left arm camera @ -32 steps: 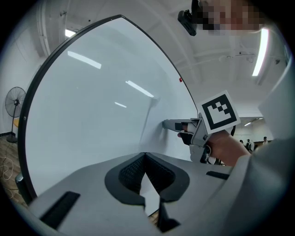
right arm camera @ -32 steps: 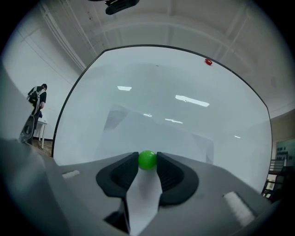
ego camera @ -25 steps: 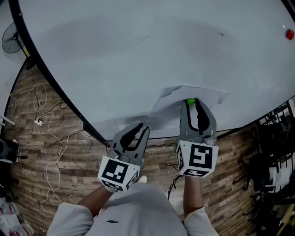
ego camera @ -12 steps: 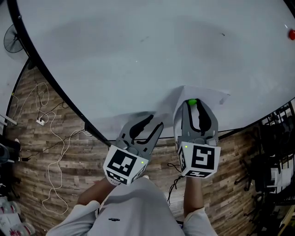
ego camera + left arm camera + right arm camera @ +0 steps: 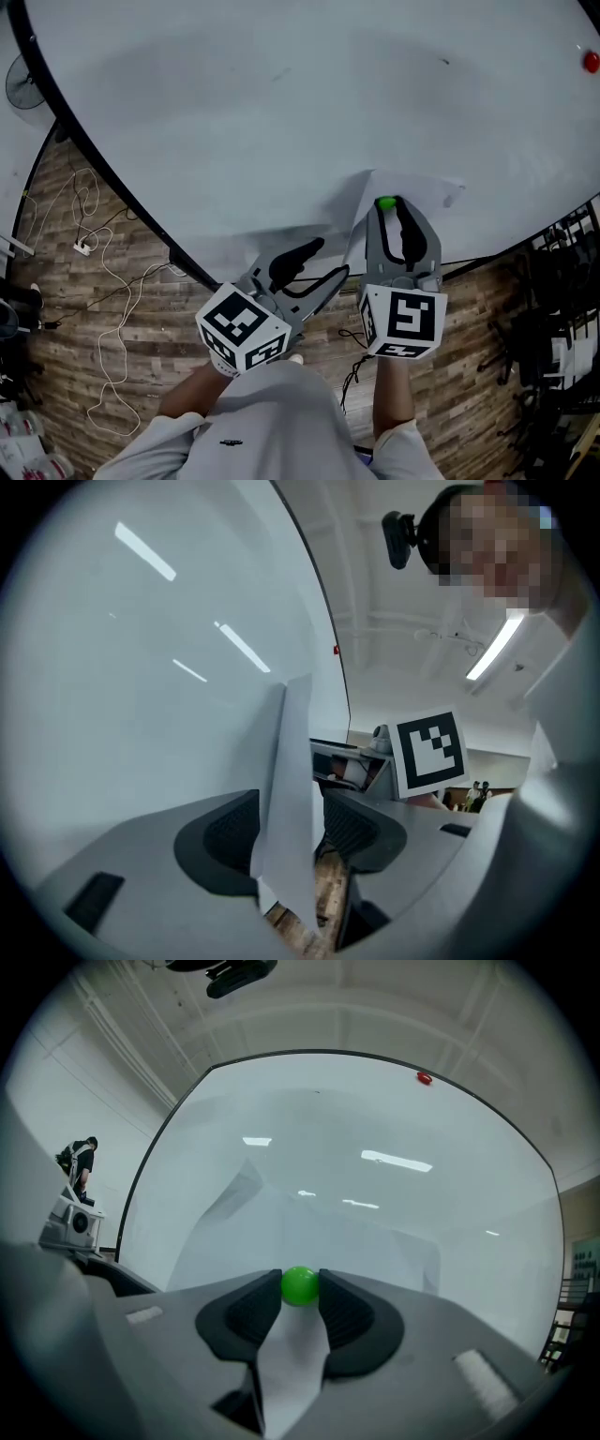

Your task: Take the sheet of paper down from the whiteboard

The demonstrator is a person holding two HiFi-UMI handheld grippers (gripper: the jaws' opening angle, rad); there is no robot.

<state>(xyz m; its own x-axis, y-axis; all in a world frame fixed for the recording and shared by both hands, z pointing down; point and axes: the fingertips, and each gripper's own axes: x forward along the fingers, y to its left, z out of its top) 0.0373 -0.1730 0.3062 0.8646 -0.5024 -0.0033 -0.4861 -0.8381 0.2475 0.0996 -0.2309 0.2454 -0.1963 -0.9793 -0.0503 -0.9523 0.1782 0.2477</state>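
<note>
A white sheet of paper (image 5: 417, 188) hangs on the whiteboard (image 5: 281, 112), pinned by a round green magnet (image 5: 384, 202). My right gripper (image 5: 387, 208) is shut on that magnet (image 5: 300, 1285), with the paper (image 5: 292, 1363) hanging down between its fingers. My left gripper (image 5: 332, 259) sits lower left of it, tilted, jaws opening. In the left gripper view the paper's edge (image 5: 289, 789) stands loose between the pads of that gripper (image 5: 291, 822), with a gap to the right pad.
A red magnet (image 5: 590, 62) sticks at the board's far right. The board's black frame (image 5: 112, 178) runs diagonally at left. Below lie a wood floor with white cables (image 5: 103, 281), a fan (image 5: 21, 80) at left and a dark rack (image 5: 562, 309) at right.
The left gripper's jaws have opened and it has swung right and turned. The paper's left corner, earlier pulled out leftward, has fallen back toward the magnet. The right gripper has not moved.
</note>
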